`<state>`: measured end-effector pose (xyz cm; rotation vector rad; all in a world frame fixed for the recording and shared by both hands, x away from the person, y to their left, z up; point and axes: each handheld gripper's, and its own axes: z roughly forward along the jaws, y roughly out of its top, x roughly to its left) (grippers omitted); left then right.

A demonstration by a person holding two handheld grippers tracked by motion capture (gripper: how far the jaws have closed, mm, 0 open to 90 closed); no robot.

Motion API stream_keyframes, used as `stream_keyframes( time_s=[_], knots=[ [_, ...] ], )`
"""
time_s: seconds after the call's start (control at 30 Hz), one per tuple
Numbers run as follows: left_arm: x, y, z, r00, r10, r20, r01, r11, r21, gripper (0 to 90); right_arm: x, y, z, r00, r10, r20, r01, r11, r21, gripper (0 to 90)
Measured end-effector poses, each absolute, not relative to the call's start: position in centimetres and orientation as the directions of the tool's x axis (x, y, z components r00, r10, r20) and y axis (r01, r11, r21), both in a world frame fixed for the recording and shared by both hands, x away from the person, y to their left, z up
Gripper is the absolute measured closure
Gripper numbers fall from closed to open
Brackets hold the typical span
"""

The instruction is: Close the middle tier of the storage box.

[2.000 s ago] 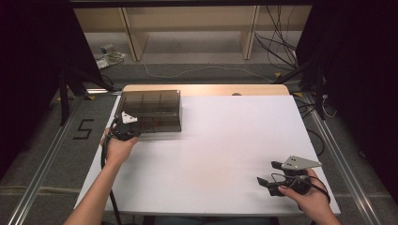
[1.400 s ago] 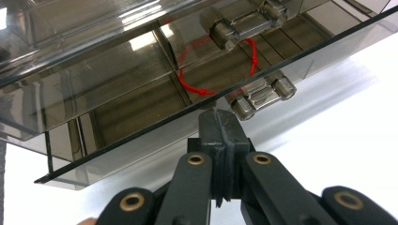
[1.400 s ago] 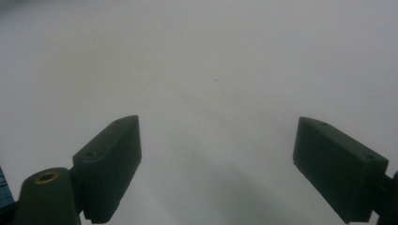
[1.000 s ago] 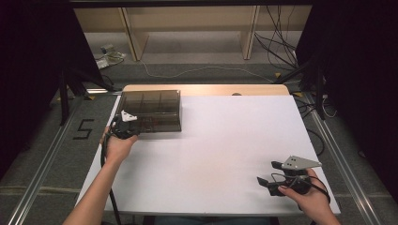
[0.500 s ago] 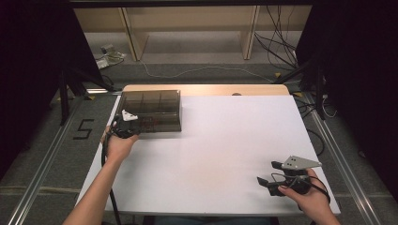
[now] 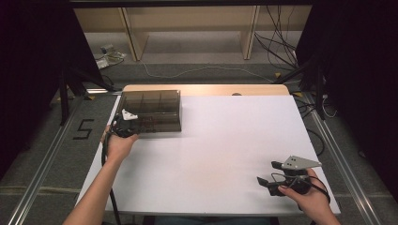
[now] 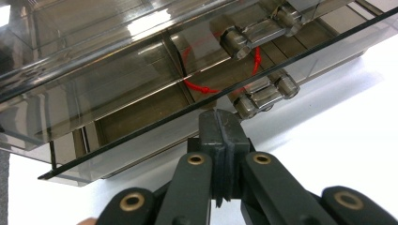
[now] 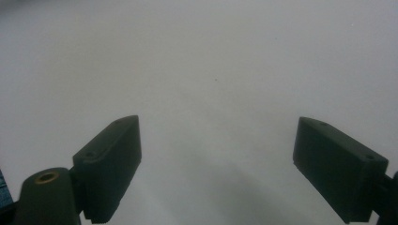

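Pressing together at their tips, the jaws of the left hand-held gripper [image 7: 220, 136] are seen closed right at the thin front edge of the lid of a smoke-tinted clear plastic box [image 7: 141, 89]; whether that edge is actually pinched between them cannot be made out, since the jaw tips cover the contact spot. The box [image 6: 150, 110] is placed at the far left corner of the white surface [image 6: 220, 140], and its far wall is cut off in the left gripper view. Hard, glossy walls and straight inner dividers are noted, forming rectangular compartments. Two rounded clear hinge or latch barrels [image 7: 263, 93] are seen on the front. Inside one compartment a thin red loop, perhaps a cable tie [image 7: 202, 86], is partly veiled by glare; other compartments cannot be read through the tint. The right hand-held gripper [image 6: 277, 180] is held near the front right corner of the surface, well apart from the box, its matte black jaws spread wide over bare white.
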<state>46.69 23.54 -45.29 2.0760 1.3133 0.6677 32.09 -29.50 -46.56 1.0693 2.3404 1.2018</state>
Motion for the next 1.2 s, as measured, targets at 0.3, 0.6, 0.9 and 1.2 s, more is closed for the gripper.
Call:
stream_keyframes(
  time_s=[0.3, 0.6, 0.9, 1.2],
  knots=[
    [46.85, 23.49, -45.30, 0.390, 0.915, 0.104, 0.623, -0.346, 0.702, 89.9, 32.09, -29.52, -46.56, -0.677, 0.733, 0.067, 0.481, 0.372, 0.793, 16.3],
    [47.01, 23.44, -45.39, 0.388, 0.916, 0.103, 0.627, -0.344, 0.699, 89.9, 32.10, -29.49, -46.57, -0.677, 0.733, 0.067, 0.482, 0.373, 0.793, 16.3],
    [47.20, 23.36, -45.45, 0.386, 0.917, 0.102, 0.628, -0.342, 0.699, 89.9, 32.12, -29.47, -46.59, -0.677, 0.732, 0.069, 0.483, 0.373, 0.792, 16.3],
    [47.32, 23.29, -45.47, 0.385, 0.917, 0.101, 0.629, -0.341, 0.699, 89.9, 32.14, -29.45, -46.60, -0.677, 0.732, 0.070, 0.485, 0.372, 0.792, 16.3]
  ],
)
